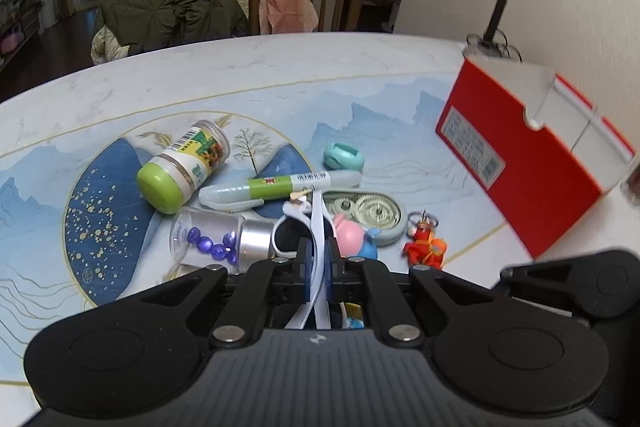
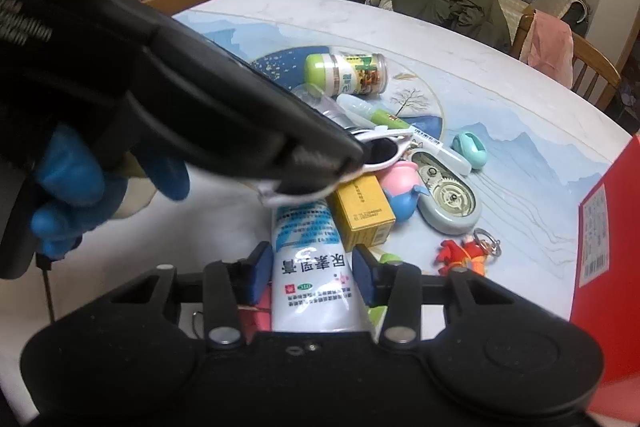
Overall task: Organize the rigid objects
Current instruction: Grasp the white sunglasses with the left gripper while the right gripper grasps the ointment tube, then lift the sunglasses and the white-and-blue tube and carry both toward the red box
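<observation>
My left claw [image 1: 318, 267] is clenched on the thin white arms of a pair of sunglasses [image 1: 298, 223], pinching where the folded arms cross so the frame hangs forward clear of the pile. My right claw [image 2: 310, 269] straddles the white tube [image 2: 310, 267] lying lengthwise between its pads; the pads look close to its sides, but I cannot tell whether they press yet, so I count it as not yet gripped. Everything sits heaped mid-bench [image 1: 360, 79]: spice jar [image 1: 184, 167], marker [image 1: 280, 187], bead vial [image 1: 216, 239], correction tape [image 1: 372, 213] and yellow box [image 2: 362, 209]. The red box [image 1: 520, 163] stands open at the bench's edge, probably the place these go, which is why I lift pieces off the heap's top first.
</observation>
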A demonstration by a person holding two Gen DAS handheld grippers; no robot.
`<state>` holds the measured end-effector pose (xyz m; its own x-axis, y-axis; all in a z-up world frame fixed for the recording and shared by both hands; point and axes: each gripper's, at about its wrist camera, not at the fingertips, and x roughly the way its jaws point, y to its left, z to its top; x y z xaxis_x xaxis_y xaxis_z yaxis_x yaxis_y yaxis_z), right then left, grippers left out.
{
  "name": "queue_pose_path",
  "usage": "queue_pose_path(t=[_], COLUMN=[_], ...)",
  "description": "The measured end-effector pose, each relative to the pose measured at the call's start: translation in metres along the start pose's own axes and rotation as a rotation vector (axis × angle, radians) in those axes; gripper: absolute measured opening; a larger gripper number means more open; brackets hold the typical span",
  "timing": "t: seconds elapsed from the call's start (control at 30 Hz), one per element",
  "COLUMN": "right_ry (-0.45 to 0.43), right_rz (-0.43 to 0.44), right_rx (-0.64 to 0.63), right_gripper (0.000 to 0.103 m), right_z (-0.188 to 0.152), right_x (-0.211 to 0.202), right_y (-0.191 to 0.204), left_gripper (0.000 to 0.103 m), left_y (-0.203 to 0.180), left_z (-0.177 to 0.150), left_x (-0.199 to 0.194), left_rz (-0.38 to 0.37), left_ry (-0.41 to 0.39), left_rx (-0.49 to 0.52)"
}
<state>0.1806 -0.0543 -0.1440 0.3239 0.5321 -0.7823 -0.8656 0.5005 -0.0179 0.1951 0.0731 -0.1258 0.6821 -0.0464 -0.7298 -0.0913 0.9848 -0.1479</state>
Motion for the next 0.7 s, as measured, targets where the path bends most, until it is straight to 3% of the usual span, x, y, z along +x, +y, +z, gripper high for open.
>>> queue_pose_path(t=[0.3,0.33,0.37,0.4,0.53,0.7], right_ry=[-0.03,-0.03,-0.026,-0.02,-0.013,0.005], right_rz=[0.007,0.001,0.009,0.009,-0.003,0.051], right_rx=[0.048,0.054,0.069,0.095,0.09,0.071], right_gripper=[0.039,0.036,0.002,0.0,0.0,0.001], right_z=[-0.003,-0.005,-0.006,-0.006,-0.014,-0.016], right_x=[-0.03,-0.033,-0.036,-0.039,-0.043,-0.042], right_y=[-0.011,-0.014,-0.017,-0.021,-0.033,-0.039], left_gripper=[0.006,0.006,0.006,0.006,0.006,0.006], left_y=[-0.002,-0.003,-0.004,-0.006,-0.012,-0.016], left_z=[0.009,0.009,0.01,0.01,0.01,0.008], left_x=[-0.021,-0.022,-0.024,-0.025,-0.031,-0.039], left_rz=[-0.03,-0.03,-0.032,-0.034,-0.029,-0.027], left_ry=[-0.048,-0.048,-0.05,-0.053,-0.068,-0.084], left_rx=[-0.069,-0.077,-0.082,-0.084,-0.092,-0.115])
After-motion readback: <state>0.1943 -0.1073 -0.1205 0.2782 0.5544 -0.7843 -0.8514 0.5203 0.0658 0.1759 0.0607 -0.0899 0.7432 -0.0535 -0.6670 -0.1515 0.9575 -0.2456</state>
